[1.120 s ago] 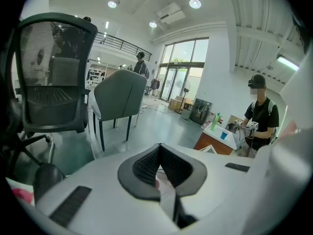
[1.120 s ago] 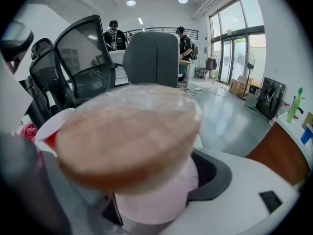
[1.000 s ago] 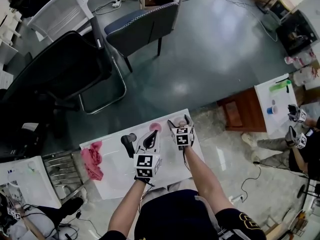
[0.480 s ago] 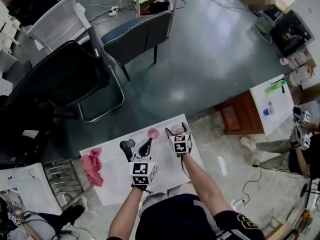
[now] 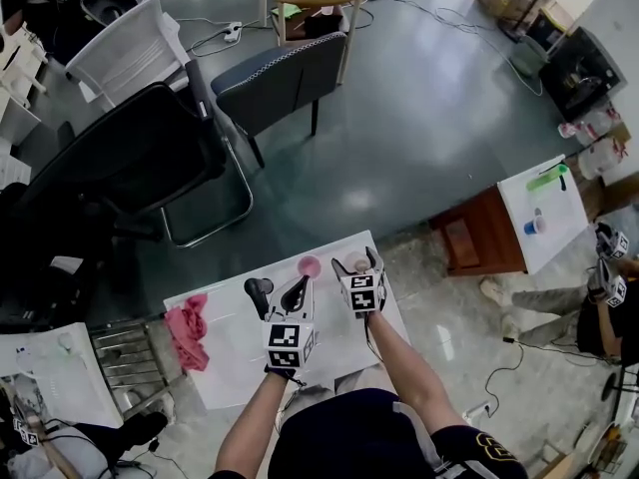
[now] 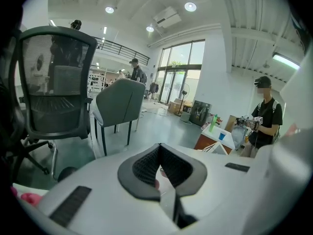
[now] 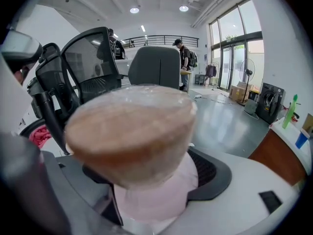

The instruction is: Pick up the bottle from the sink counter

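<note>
Pink bottle (image 7: pixel 134 141) with a tan cap, clamped between the jaws of the right gripper (image 5: pixel 357 264), over the far right part of the white counter (image 5: pixel 230 342). Left gripper (image 5: pixel 297 287): jaws pressed together, empty, over mid-counter. Pink cloth (image 5: pixel 187 329) at the counter's left.

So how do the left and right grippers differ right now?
The right gripper is shut on the bottle, which is pink with a tan cap; the left gripper has its jaws together with nothing held between them. In the head view the right gripper reaches farther from the person, near the far edge of the counter, while the left gripper sits closer in. Both are over the white counter, jaws pointing away from the person.
</note>
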